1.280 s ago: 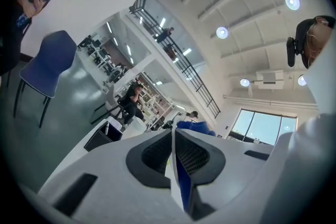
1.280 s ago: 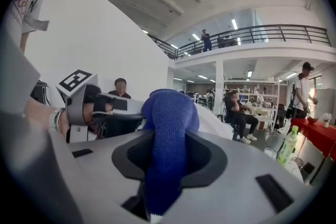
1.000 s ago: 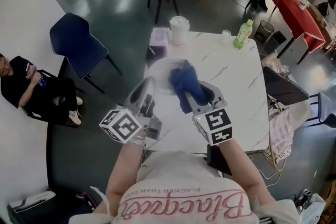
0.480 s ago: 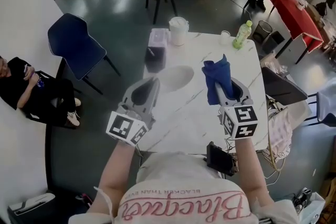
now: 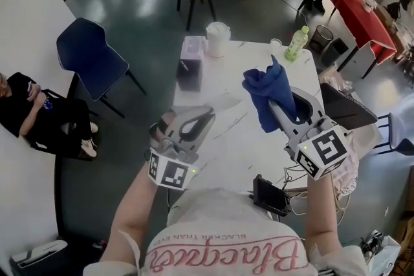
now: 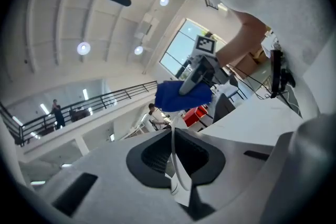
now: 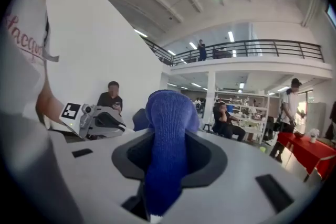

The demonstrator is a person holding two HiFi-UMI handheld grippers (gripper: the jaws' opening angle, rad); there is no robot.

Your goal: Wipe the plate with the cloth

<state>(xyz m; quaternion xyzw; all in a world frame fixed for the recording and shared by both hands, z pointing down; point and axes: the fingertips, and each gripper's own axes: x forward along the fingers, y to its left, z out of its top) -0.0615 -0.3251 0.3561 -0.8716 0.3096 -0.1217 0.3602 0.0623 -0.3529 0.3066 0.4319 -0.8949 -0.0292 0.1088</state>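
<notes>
The plate [image 6: 179, 186] is pinched by its rim in the almost-closed fingers of the left gripper [image 5: 206, 118] and turned on edge by the worktop [image 5: 226, 74], seemingly so a face is offered. The cloth [image 5: 266, 99] is clamped in the right gripper [image 7: 168, 139], apart from the plate, probably between wipes.

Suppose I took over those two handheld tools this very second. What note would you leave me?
Left gripper: shut on the rim of the white plate, by the near left side of the table.
Right gripper: shut on the blue cloth, held up and apart from the plate.
Done: both things are in hand; I can't tell how clean the plate is.
Left: bring the cloth to the plate, wipe it, then probably set both down.
</notes>
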